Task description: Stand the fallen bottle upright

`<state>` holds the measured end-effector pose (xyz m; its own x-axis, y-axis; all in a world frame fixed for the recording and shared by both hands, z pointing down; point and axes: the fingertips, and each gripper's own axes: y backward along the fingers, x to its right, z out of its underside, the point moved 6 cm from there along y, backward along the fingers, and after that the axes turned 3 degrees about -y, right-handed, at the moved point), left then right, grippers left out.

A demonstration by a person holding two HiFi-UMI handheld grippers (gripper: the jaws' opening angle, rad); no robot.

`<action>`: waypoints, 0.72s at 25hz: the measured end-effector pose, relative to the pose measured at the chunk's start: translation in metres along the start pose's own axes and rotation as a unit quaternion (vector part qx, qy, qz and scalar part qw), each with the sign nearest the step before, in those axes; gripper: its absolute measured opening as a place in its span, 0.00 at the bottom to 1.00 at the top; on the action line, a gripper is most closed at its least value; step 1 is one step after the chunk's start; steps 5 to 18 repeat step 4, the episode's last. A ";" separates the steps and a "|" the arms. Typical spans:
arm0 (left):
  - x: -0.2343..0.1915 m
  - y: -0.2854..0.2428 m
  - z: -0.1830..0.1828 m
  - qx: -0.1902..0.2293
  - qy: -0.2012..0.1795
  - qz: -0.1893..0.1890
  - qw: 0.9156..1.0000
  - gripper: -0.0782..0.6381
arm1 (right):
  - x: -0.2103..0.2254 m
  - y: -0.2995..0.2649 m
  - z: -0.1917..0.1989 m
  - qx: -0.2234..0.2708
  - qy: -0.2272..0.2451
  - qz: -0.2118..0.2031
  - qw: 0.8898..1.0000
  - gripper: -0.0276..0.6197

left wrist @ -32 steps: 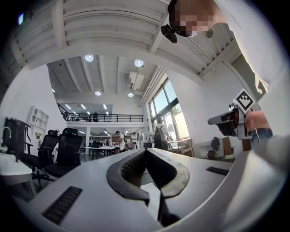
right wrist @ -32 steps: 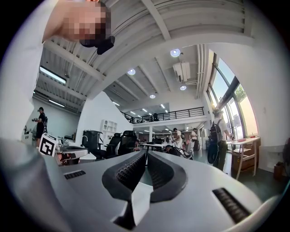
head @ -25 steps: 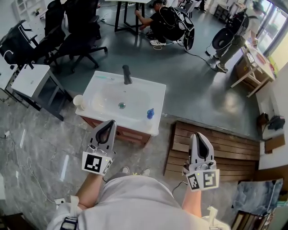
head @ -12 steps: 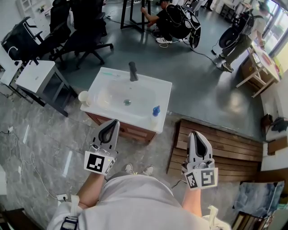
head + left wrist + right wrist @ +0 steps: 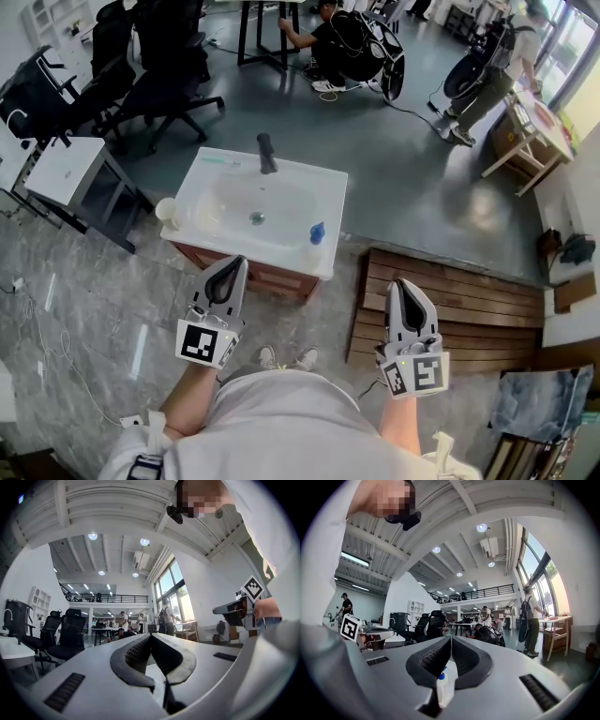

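Left gripper [image 5: 234,263] pressed together, pinching nothing. Right gripper [image 5: 402,285] likewise pressed together and empty. Both held level, well apart from each other and short of the white sink [image 5: 323,192]. In the basin, a drain [image 5: 256,217]; behind it, a black faucet [image 5: 266,154]. On the sink surface near the front right corner, a blue-capped bottle [image 5: 314,234], seemingly upright. On the left rim, what looks like a pale bottle [image 5: 178,212] lying on its side, its cream end at the edge. Touched by neither gripper.
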<state>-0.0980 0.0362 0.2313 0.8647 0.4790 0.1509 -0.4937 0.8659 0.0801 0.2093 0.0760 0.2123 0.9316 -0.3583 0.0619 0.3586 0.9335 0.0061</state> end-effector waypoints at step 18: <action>0.001 -0.001 0.001 0.002 0.001 0.003 1.000 0.13 | 0.001 0.002 0.001 -0.001 0.003 0.003 1.000 0.10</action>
